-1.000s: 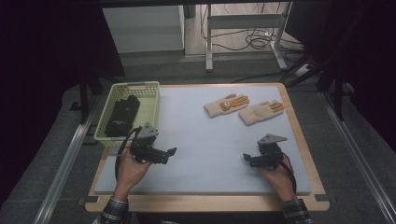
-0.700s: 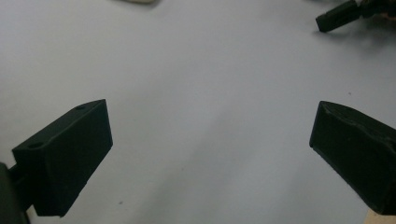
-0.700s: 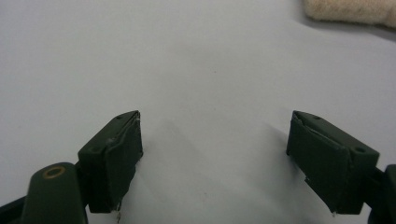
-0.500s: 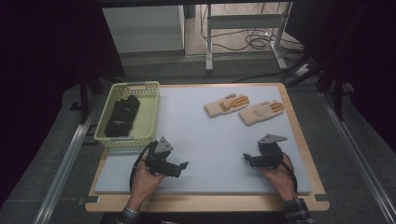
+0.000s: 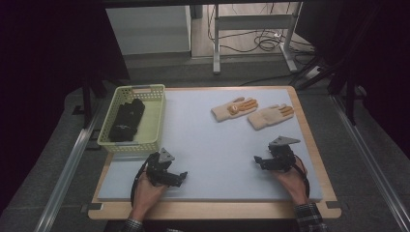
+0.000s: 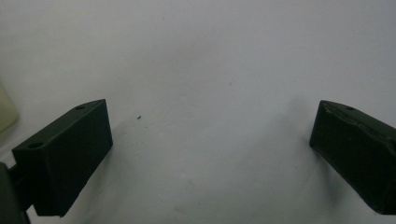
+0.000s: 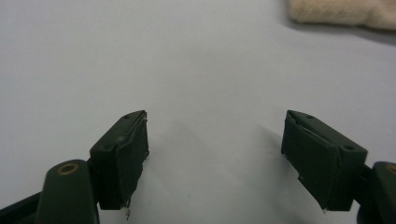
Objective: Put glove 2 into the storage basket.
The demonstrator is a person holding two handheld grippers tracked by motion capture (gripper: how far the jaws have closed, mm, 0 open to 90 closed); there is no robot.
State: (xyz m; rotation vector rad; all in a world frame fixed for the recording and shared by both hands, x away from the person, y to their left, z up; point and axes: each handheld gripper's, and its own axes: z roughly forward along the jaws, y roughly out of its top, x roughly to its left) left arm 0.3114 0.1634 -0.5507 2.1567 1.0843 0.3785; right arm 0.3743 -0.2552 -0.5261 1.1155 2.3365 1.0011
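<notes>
Nearest, the left gripper point(image 5: 180, 177) rests low on the pale blue foam mat point(image 5: 212, 154), jaws wide apart and empty. Right of it, the right gripper point(image 5: 258, 161), also empty, has just narrowed its jaws slightly. Beyond lie two beige knitted gloves point(image 5: 252, 111), left of them a yellow-green plastic basket point(image 5: 154, 126) holding black gloves point(image 5: 125, 121).

L tongs point(image 5: 181, 178) open, R tongs point(image 5: 258, 162) open, closing slightly

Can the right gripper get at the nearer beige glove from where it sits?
Probably yes: the right gripper is open and empty, and only bare mat lies between it and the nearer beige glove.
</notes>
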